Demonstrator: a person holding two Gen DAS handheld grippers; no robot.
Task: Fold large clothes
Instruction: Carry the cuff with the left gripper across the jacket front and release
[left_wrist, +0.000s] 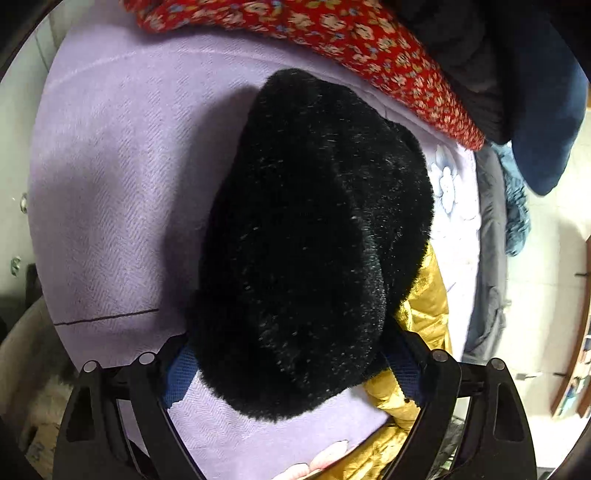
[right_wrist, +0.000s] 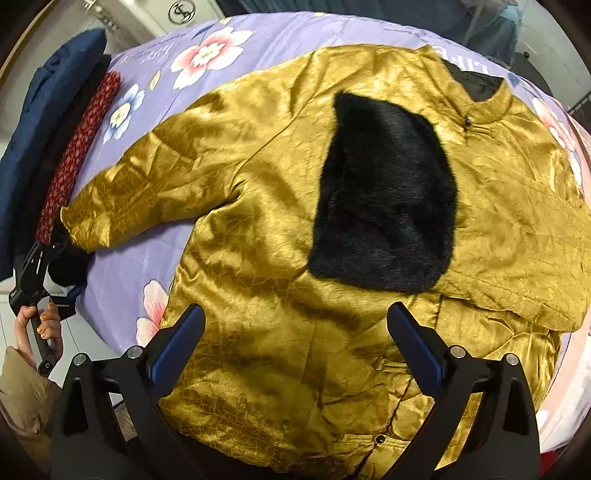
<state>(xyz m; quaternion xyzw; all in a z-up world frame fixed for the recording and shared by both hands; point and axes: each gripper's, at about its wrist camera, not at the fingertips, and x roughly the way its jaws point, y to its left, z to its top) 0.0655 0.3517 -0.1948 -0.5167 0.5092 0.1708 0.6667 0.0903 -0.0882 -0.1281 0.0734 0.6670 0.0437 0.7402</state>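
Black fur cuff (left_wrist: 306, 240) between wide-apart left gripper (left_wrist: 291, 373) fingers, unpinched, probably for gripping the sleeve; right gripper (right_wrist: 295, 343) open above gold jacket (right_wrist: 258, 240), waiting.

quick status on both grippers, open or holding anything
left gripper: open, black fur cuff between its fingers, not clamped.
right gripper: open, empty, above the gold jacket.

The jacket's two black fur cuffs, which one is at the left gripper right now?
The fur cuff on the outstretched sleeve, at the bed's edge between the left gripper's jaws. The other fur cuff lies folded across the gold jacket's chest.
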